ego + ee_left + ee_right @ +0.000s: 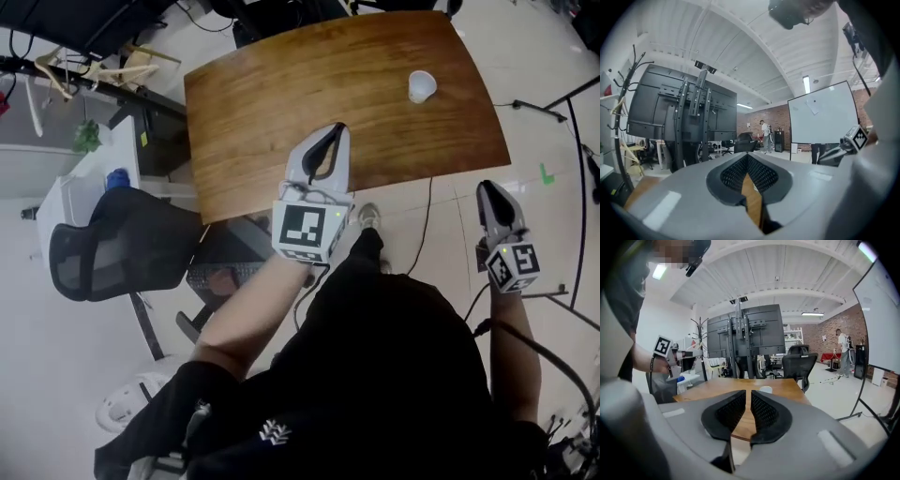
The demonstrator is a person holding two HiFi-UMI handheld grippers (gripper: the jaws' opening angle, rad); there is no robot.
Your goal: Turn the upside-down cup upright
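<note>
Right gripper view: right gripper (748,393) barely apart, empty; left gripper (748,156) closed, empty. Spread the right jaws before you reach the cup (765,390).

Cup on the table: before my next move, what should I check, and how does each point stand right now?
1. Cup upright: ok, it seems; its wide rim faces up in the head view.
2. Cup free of both tongs: ok, it stands alone on the table.
3. Cup away from the table edge: ok, wood shows all round it.
4. Left tongs empty: ok, tips together, nothing between.
5. Right tongs empty: ok, only a narrow slit, nothing in it.
6. Anything inside the cup: cannot tell.
</note>
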